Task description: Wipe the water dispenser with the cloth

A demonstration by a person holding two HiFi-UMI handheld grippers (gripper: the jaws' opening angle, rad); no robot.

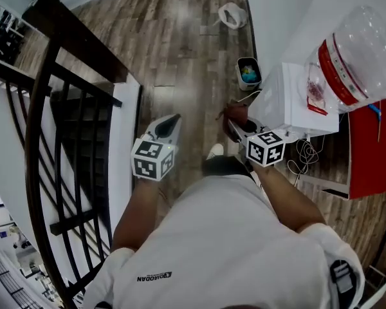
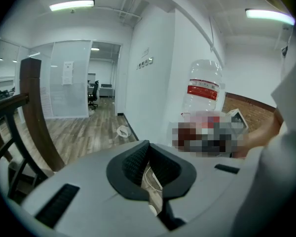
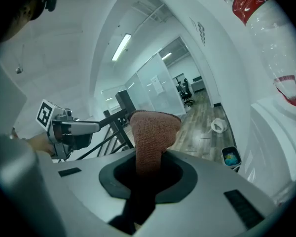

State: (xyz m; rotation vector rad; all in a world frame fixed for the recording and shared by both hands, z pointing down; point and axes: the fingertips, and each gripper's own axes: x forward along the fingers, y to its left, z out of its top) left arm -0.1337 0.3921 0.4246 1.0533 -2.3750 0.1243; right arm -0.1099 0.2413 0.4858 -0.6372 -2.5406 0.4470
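**Cloth held beside dispenser; wiping judged not yet begun**

Left gripper (image 2: 147, 154): jaws closed together, empty, held aside, likely to stay clear. Right gripper (image 1: 241, 129): clamped on brown cloth (image 3: 153, 132), folded end projecting as wiping pad. Water dispenser (image 1: 294, 102): white, just right of cloth; contact unclear

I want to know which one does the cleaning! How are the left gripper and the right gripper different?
The right gripper is shut on a reddish-brown cloth; the left gripper is shut with nothing between its jaws. The right gripper is up beside the white water dispenser; the left gripper is off to the side, over the wood floor by the stair railing. Both carry a cube with square markers.
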